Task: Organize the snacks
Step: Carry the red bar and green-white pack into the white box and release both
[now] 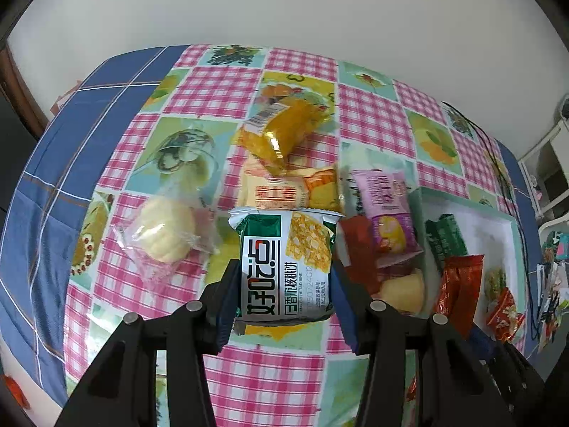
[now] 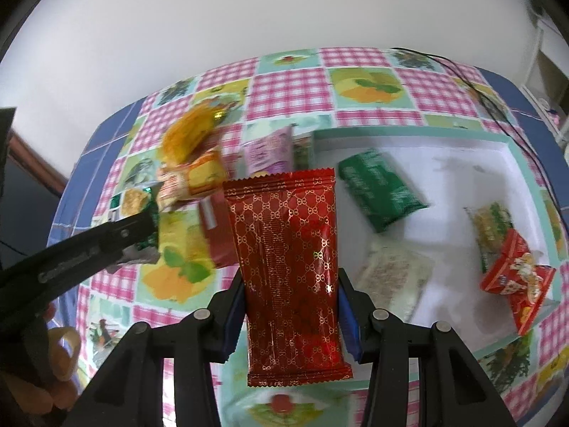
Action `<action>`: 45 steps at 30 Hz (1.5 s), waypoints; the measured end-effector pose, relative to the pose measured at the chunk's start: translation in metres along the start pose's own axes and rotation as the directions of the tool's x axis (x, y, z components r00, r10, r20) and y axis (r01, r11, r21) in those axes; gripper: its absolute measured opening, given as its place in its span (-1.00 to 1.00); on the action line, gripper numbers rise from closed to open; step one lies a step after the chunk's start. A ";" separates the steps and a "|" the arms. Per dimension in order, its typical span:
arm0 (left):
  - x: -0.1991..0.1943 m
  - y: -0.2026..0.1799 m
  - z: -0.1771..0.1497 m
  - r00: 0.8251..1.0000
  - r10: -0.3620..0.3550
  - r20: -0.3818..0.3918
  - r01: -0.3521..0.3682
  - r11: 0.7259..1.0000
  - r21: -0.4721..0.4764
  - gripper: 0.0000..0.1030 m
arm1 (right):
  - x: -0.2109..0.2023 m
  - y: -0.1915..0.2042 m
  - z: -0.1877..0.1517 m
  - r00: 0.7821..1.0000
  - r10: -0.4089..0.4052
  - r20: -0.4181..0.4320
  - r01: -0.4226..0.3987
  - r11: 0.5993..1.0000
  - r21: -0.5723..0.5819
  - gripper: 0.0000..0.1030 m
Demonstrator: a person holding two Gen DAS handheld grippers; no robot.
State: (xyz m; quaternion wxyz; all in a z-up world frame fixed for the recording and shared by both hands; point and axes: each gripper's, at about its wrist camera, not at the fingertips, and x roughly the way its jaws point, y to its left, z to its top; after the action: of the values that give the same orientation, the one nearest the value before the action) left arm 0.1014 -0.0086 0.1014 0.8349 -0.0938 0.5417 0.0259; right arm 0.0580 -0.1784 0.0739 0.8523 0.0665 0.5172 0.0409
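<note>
Holding a green-and-white cookie packet [image 1: 284, 267] between both blue-padded fingers, the left gripper [image 1: 284, 295] hangs above the patchwork tablecloth [image 1: 220, 85], on the side of the white tray [image 1: 498, 220] where the loose snacks lie. The right gripper [image 2: 290, 306] is clamped on a red foil bar [image 2: 290, 267] with a gold chain pattern, the bar standing lengthwise out past the fingertips, above the tablecloth just at the tray's near-left corner; in the left wrist view this bar [image 1: 458, 291] shows at the tray's near edge. Inside the tray [image 2: 462, 149]: a dark green packet [image 2: 382, 188] near the far-left part, a pale blurred packet [image 2: 391, 281] near the front, a red printed pouch [image 2: 515, 281] and a green-and-yellow packet [image 2: 492, 224] against the right wall. Outside the tray, toward the loose pile: a purple packet [image 1: 387, 213] just beside the tray wall, an orange-and-yellow packet [image 1: 291, 192], a clear orange-yellow wrapper [image 1: 284, 128] farther back, and a clear-wrapped pale bun [image 1: 163, 235] well apart from the tray. A black cable [image 2: 490, 99] runs past the tray's far-right corner.
</note>
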 end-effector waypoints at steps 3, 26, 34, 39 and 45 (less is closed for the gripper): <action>-0.002 -0.016 -0.001 1.000 -0.018 -0.001 0.018 1.000 0.018 -0.02 | -0.004 -0.019 0.002 1.000 -0.019 0.007 0.019 0.999 0.030 -0.05; -0.003 -0.147 -0.033 0.997 -0.079 -0.004 0.077 0.964 0.254 -0.02 | -0.025 -0.133 -0.001 0.995 -0.094 0.026 0.087 0.974 0.210 -0.05; 0.004 -0.155 -0.027 0.996 -0.088 -0.009 0.087 0.962 0.258 -0.02 | -0.022 -0.143 0.007 0.995 -0.095 0.038 0.083 0.967 0.240 -0.05; 0.011 -0.162 -0.023 0.995 -0.096 -0.015 0.097 0.961 0.258 -0.02 | -0.023 -0.144 0.016 0.993 -0.106 0.058 0.089 0.966 0.241 -0.05; 0.019 -0.169 -0.017 0.995 -0.102 -0.013 0.102 0.959 0.264 -0.02 | -0.023 -0.145 0.027 0.989 -0.122 0.085 0.099 0.966 0.237 -0.05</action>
State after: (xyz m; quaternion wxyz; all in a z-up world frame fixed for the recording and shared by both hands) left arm 0.1188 -0.1785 0.0996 0.8404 -0.0094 0.5344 -0.0894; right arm 0.0715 -0.3262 0.0835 0.8641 0.1384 0.4786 -0.0709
